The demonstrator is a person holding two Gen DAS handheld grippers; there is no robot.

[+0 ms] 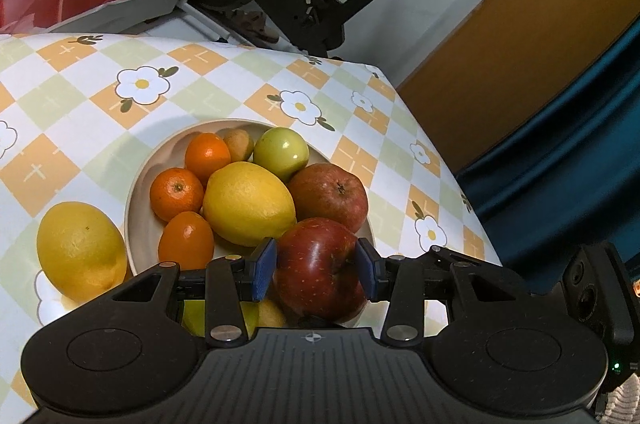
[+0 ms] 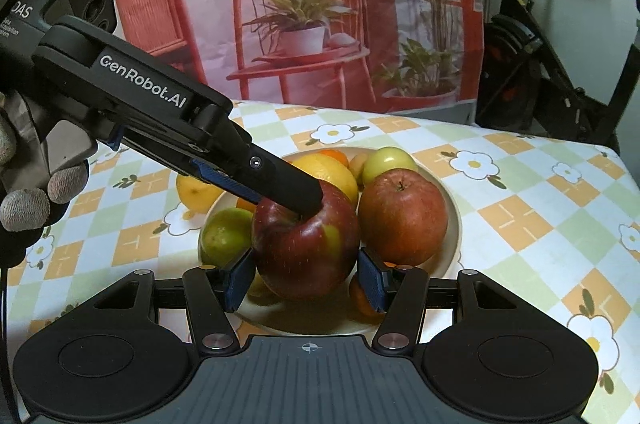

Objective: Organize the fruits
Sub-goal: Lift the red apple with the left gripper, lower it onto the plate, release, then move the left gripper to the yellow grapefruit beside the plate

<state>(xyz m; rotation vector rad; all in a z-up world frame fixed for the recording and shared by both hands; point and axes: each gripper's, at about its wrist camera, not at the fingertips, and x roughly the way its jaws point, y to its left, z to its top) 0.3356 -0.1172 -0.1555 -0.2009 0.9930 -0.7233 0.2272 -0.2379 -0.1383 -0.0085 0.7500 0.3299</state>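
Gripping glossy round red apple (image 1: pixel 320 276) | left claw (image 1: pixel 316 270) | shallow bowl (image 1: pixel 138 207)

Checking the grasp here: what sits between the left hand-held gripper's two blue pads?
The dark red apple fills the gap in the left hand-held gripper, both pads against its sides, over the plate. This shows in the left wrist view.

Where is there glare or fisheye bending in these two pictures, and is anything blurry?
Left wrist view: white glare spot on the green apple, softer sheen on the dark red apple between the left gripper pads; table edge bows strongly. Right wrist view: light is flatter, the poster looks washed out and soft; the fruit by the right gripper is sharp.
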